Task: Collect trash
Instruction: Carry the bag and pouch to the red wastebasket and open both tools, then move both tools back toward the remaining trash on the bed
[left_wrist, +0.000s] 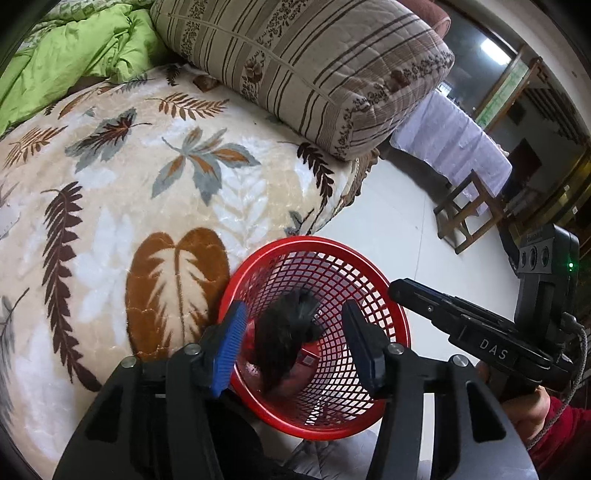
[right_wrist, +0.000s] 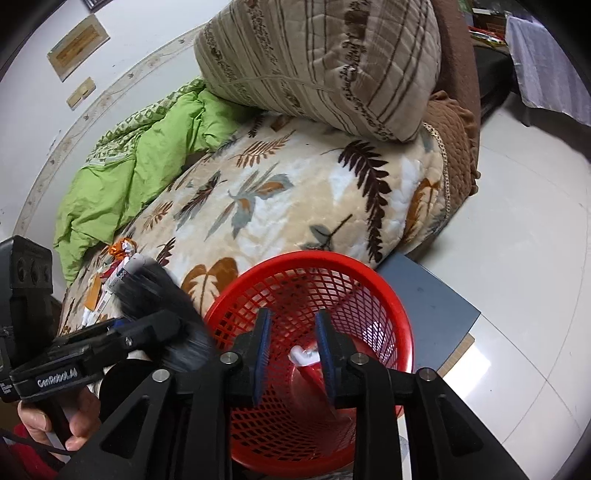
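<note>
A red mesh trash basket (left_wrist: 384, 295) stands on the floor against the bed; it also shows in the right wrist view (right_wrist: 258, 280). My left gripper (left_wrist: 295, 332) is open above it, and a black fuzzy object (left_wrist: 284, 336) hangs blurred between its fingers over the basket. In the right wrist view that black object (right_wrist: 162, 291) is blurred near the left gripper, beside the rim. My right gripper (right_wrist: 293, 347) is open and empty over the basket, with white and red trash (right_wrist: 306, 360) at the bottom. More wrappers (right_wrist: 110, 273) lie on the leaf-print blanket (right_wrist: 295, 192).
A striped pillow (left_wrist: 303, 62) and a green quilt (left_wrist: 74, 55) lie on the bed. A wooden stool (left_wrist: 469, 214) and a white-covered table (left_wrist: 454, 144) stand on the tiled floor. A grey board (right_wrist: 432, 299) lies beside the basket.
</note>
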